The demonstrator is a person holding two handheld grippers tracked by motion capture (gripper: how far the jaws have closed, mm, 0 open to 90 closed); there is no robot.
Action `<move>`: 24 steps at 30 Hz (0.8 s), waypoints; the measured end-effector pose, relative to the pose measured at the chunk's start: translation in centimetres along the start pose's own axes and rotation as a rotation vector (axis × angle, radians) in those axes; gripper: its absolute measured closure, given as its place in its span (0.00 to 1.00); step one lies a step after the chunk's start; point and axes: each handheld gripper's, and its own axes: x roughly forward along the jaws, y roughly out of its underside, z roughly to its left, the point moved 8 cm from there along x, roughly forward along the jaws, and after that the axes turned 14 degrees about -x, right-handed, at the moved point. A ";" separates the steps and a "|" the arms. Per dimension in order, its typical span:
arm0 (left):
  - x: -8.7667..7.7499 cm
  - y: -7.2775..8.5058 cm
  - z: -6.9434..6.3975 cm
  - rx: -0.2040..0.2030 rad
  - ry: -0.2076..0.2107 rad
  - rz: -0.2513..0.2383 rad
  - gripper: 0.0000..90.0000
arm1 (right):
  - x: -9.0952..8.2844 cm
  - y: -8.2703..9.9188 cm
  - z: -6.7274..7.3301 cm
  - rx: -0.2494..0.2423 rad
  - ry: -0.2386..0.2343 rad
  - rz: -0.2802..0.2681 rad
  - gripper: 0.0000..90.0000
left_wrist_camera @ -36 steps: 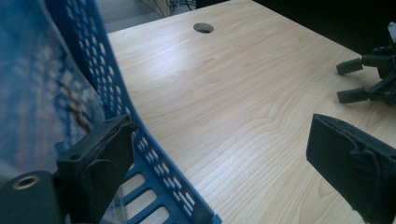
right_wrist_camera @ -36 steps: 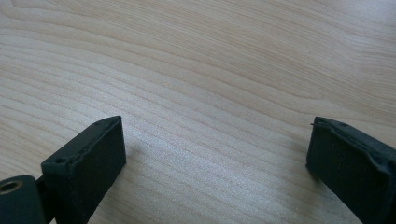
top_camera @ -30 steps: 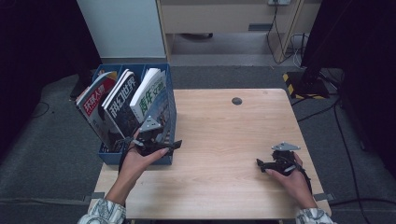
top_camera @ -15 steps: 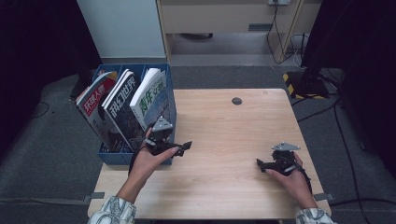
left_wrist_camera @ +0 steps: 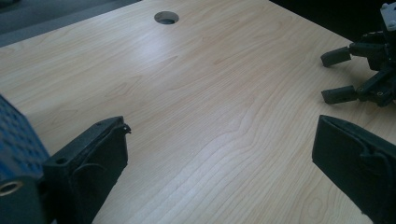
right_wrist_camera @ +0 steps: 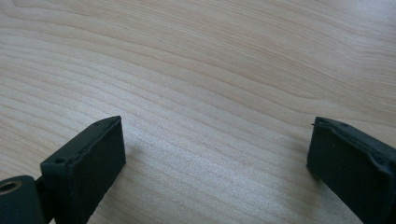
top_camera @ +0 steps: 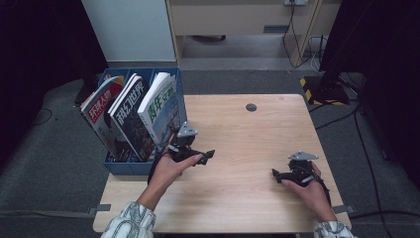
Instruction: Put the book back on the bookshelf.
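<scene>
A blue bin [top_camera: 120, 167] stands at the left of the frame in the high view, on the left edge of the bench [top_camera: 247, 148]. Three magazines stand in it, tilted and leaning to the left. The leftmost magazine [top_camera: 99, 106] has a red cover with white characters. The middle magazine [top_camera: 129, 111] is dark with white characters. The rightmost magazine [top_camera: 161, 106] has a white and green cover. In the left gripper view a perforated blue corner of the bin shows at the left edge.
</scene>
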 end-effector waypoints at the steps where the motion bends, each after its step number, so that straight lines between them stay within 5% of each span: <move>1: 0.6 -0.2 -0.5 0.014 0.000 0.013 0.03 | 0.0 0.0 0.0 0.000 -0.001 0.000 0.05; 15: 4.6 -0.6 -2.5 0.069 0.006 0.068 0.04 | 0.0 0.1 0.0 -0.010 -0.006 0.001 0.04; 24: 8.0 1.1 -4.1 0.124 -0.007 0.131 0.04 | 0.1 0.0 0.0 -0.007 -0.012 0.009 0.02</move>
